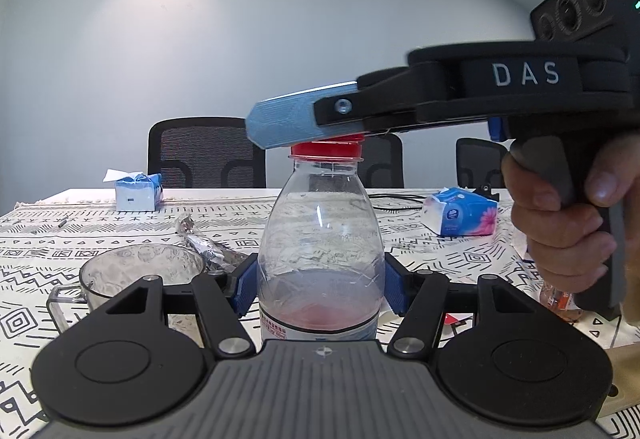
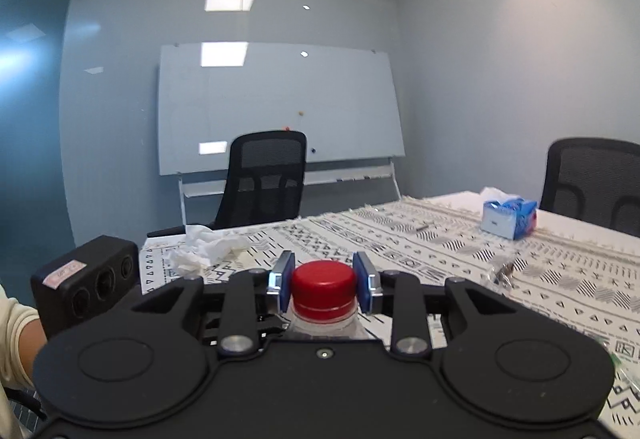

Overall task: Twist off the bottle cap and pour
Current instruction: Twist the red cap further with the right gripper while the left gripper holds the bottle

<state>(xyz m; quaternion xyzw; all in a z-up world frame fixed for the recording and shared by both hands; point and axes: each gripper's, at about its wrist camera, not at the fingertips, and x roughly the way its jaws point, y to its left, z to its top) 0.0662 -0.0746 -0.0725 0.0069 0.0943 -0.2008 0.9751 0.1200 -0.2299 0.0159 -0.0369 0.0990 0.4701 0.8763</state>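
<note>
Bottle [image 1: 320, 239] stands clamped in left gripper [image 1: 320, 285]; red cap [image 2: 323, 289] sits between right gripper's [image 2: 324, 281] parted pads, untouched.

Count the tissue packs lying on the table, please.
2. A blue tissue pack sits at the far left of the table; a flowered pack lies far right. The crumpled tissues in the right wrist view are loose, not packs.

Left tool [image 1: 320, 291] clamped, right tool [image 2: 325, 281] parted

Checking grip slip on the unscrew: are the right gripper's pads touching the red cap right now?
Apart. The right wrist view shows the red cap between the right gripper pads, with a thin gap visible on each side.
</note>
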